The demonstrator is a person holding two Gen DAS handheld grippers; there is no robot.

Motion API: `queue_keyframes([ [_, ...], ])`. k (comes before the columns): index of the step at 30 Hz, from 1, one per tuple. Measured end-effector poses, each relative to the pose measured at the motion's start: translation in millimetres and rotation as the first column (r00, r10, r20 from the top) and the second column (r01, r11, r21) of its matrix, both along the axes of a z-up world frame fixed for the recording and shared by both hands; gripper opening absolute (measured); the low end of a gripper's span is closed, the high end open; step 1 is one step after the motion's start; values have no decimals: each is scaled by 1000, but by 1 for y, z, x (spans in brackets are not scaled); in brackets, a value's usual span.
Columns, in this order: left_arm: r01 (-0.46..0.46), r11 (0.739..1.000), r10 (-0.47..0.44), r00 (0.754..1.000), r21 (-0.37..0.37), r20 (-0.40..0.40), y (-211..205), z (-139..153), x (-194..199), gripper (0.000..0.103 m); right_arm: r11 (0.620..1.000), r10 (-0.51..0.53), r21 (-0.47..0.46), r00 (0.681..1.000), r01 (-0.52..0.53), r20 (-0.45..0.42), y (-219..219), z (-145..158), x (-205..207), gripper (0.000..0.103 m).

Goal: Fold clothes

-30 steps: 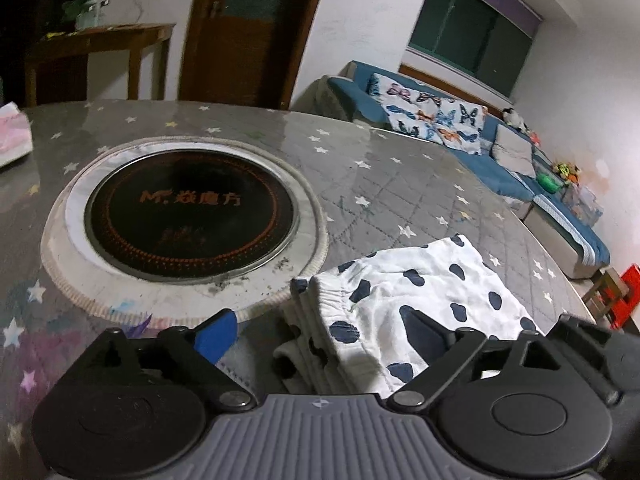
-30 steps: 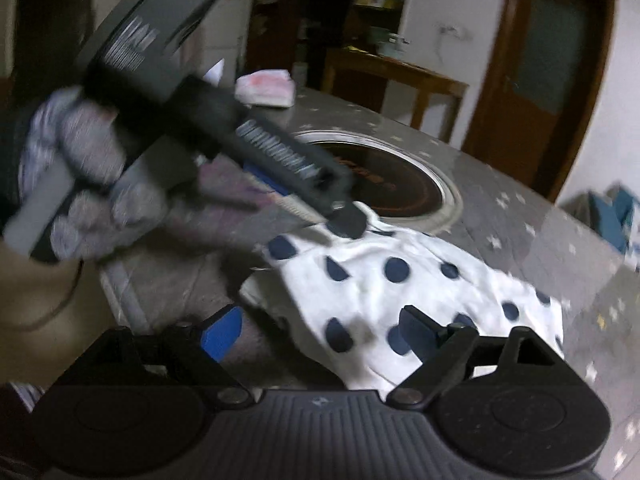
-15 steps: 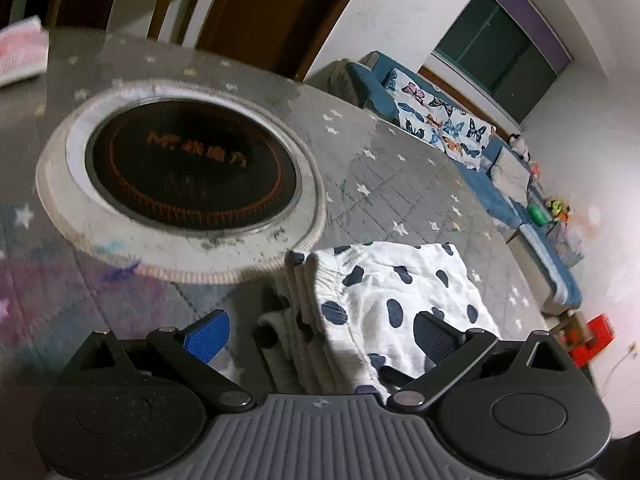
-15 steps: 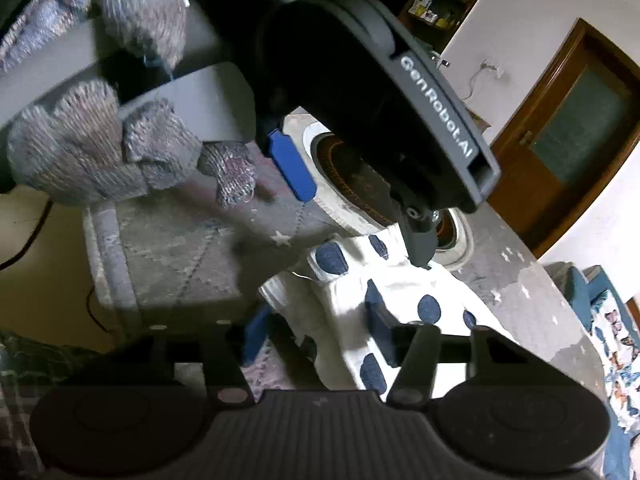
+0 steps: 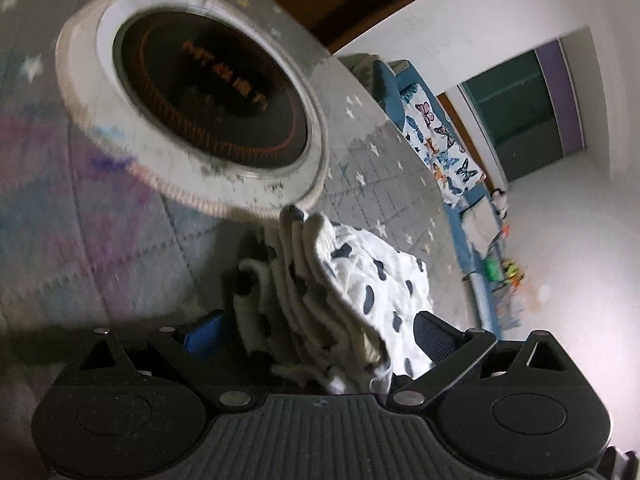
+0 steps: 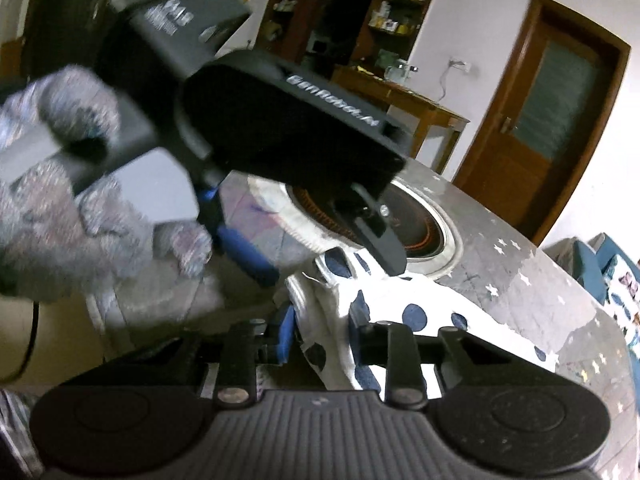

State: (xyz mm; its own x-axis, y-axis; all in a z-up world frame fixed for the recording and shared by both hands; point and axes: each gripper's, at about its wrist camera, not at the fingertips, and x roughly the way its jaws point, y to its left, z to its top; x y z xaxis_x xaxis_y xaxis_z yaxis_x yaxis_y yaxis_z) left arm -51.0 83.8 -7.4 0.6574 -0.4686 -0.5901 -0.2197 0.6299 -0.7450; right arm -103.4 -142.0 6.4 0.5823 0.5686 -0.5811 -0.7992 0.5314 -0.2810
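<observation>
While the folded, dark-spotted white garment (image 5: pixel 352 280) lies on the grey star-patterned table cover (image 5: pixel 132 248), just in front of the round black cooktop (image 5: pixel 212 96) set into the table, the left gripper (image 5: pixel 316 332) is held over its stacked near edges with the jaws spread wide; the cloth is seen between the blue-padded fingers (image 5: pixel 202 330), but neither pad is seen to press on it. At the left of the right wrist view a gloved hand (image 6: pixel 76 216) is wrapped around the grey handle of that left gripper, whose dark body fills the upper middle of the picture and whose fingers point down at the garment. Below it, the right gripper (image 6: pixel 322 332) is seen with its jaws narrow and closing, and a bunched fold of the garment's near corner is caught between its two pads; whether the pads are already pressed firmly on the cloth cannot be told for certain, though the fabric appears pinched. Farther right, the rest of the garment is spread flat across the table cover, and a wooden door (image 6: pixel 560 120) and a blue sofa (image 6: pixel 604 264) are seen beyond the table's edge.
</observation>
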Motion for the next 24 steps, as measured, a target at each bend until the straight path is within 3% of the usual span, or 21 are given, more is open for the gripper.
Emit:
queue_keyframes([
  [12, -44, 987, 42, 999, -155, -18, -1, -16, 6, 99, 996, -5, 86, 999, 8, -40, -20, 12, -3, 24],
  [18, -38, 983, 38, 999, -182, -6, -2, -26, 13, 80, 995, 11, 95, 999, -6, -50, -24, 11, -6, 24],
  [24, -42, 982, 39, 999, -185, -18, 3, -36, 16, 44, 995, 31, 102, 996, -23, -85, -27, 6, 2, 26],
])
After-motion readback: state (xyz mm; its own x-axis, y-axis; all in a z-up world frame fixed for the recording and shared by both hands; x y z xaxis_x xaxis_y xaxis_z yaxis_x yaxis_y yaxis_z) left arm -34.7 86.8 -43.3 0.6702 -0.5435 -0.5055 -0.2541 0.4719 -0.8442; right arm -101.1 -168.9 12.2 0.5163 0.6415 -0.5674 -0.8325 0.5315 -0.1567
